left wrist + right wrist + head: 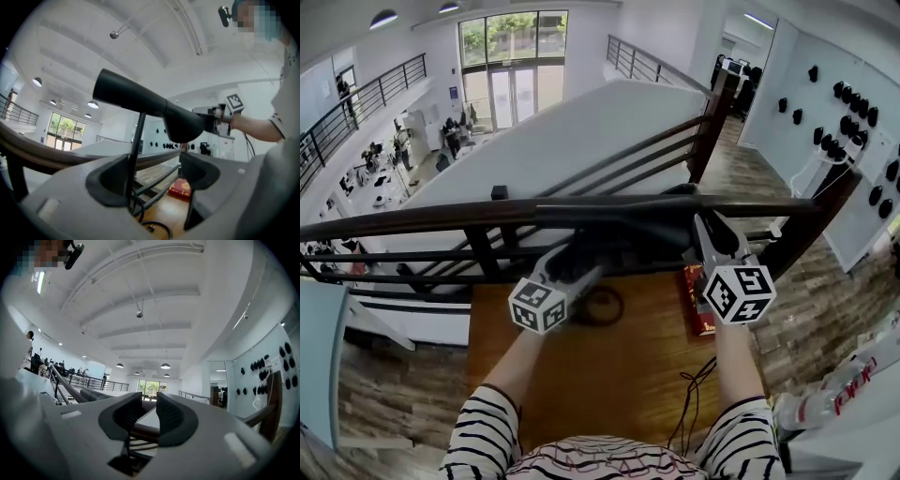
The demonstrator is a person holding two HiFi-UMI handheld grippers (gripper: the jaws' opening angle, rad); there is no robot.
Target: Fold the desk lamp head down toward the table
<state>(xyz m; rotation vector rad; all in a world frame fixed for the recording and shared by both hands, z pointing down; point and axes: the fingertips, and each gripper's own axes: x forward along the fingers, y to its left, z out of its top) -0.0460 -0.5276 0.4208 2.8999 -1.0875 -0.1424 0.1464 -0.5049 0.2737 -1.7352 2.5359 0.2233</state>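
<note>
Your left hand-held gripper point(154, 172) open, lamp stem point(136, 150) loose between jaws, placed to brace. Your right hand-held gripper point(149, 416) nearly closed, seemingly pinching rim of lamp head point(140, 101) to lever it toward desk point(609, 375).

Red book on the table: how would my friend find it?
Look at the wooden table beside the dark railing. The red book lies flat at its back right edge. It is the only red thing there; the cable nearby is black.
</note>
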